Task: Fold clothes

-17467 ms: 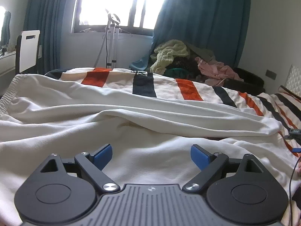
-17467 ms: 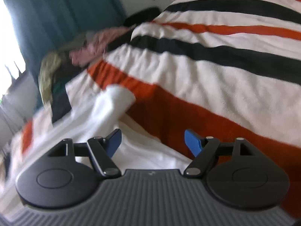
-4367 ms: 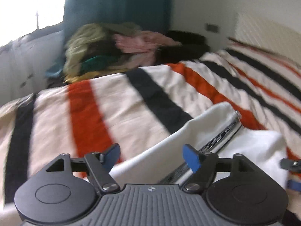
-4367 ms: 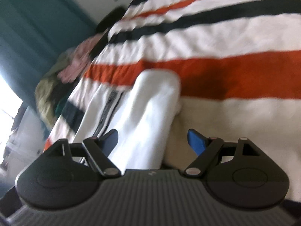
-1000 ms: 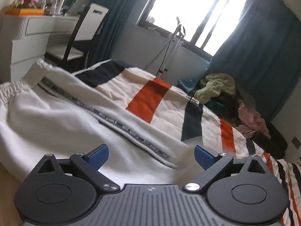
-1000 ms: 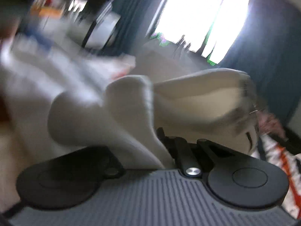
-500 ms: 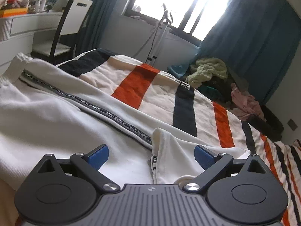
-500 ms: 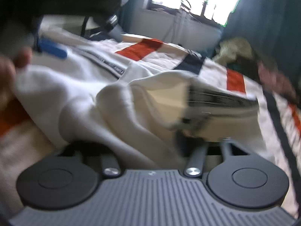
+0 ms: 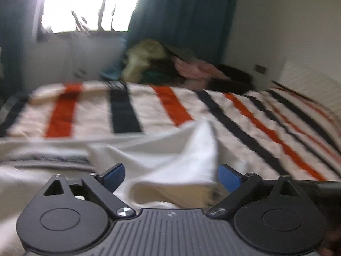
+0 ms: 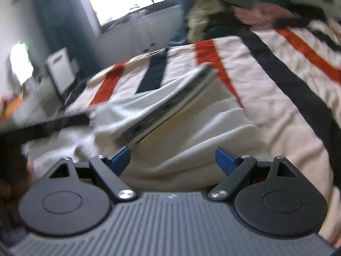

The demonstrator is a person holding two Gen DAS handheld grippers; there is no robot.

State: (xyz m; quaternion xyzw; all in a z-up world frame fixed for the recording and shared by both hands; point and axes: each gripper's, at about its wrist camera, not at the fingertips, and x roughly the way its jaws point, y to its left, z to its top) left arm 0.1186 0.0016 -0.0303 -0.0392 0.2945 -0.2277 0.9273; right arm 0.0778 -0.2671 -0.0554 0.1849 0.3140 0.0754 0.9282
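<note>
A white garment (image 9: pixel 174 162) with a dark printed side stripe (image 10: pixel 170 104) lies on the striped bed. In the left wrist view a folded-over corner of it rises between the blue pads of my left gripper (image 9: pixel 171 176), which is open and grips nothing. In the right wrist view the garment (image 10: pixel 191 140) lies wrinkled in front of my right gripper (image 10: pixel 172 160), which is open with the cloth just beyond its pads. Both views are motion-blurred.
The bedspread (image 9: pixel 245 128) has orange and black stripes on cream. A heap of other clothes (image 9: pixel 162 64) sits at the far edge below the blue curtain (image 9: pixel 181 17). A white chair (image 10: pixel 59 68) and desk stand at the left by the window.
My right gripper was shut on the white cloth, carrying it over; now it is open and the cloth lies on the bed. The left gripper stayed open and swung right.
</note>
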